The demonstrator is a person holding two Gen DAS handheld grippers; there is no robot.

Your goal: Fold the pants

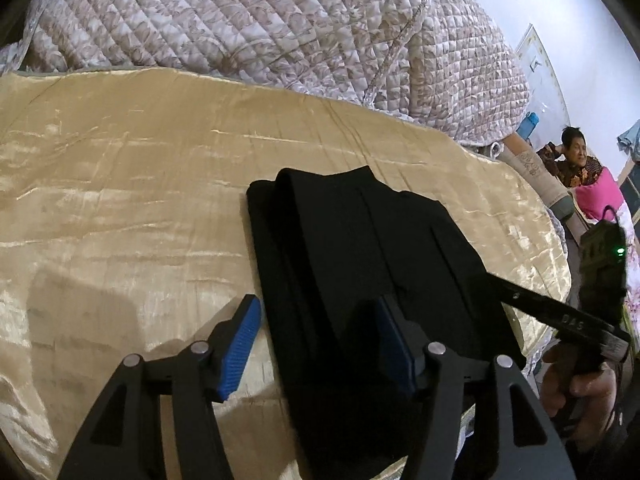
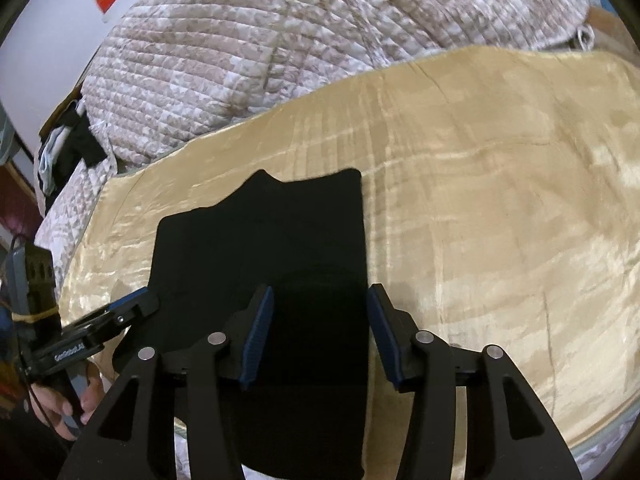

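The black pants (image 1: pixel 352 264) lie folded into a narrow stack on a gold satin sheet (image 1: pixel 120 168); they also show in the right wrist view (image 2: pixel 272 240). My left gripper (image 1: pixel 320 340) is open, its blue pads apart over the near left edge of the pants. My right gripper (image 2: pixel 320 332) is open over the near right part of the pants. Each gripper shows in the other's view: the right one (image 1: pixel 560 316) at the pants' right edge, the left one (image 2: pixel 120 316) at their left edge.
A quilted floral blanket (image 1: pixel 280 28) is heaped behind the sheet, also in the right wrist view (image 2: pixel 240 60). A person (image 1: pixel 576 160) sits at the far right beside the bed. Dark clothes (image 2: pixel 72 148) hang at the bed's left.
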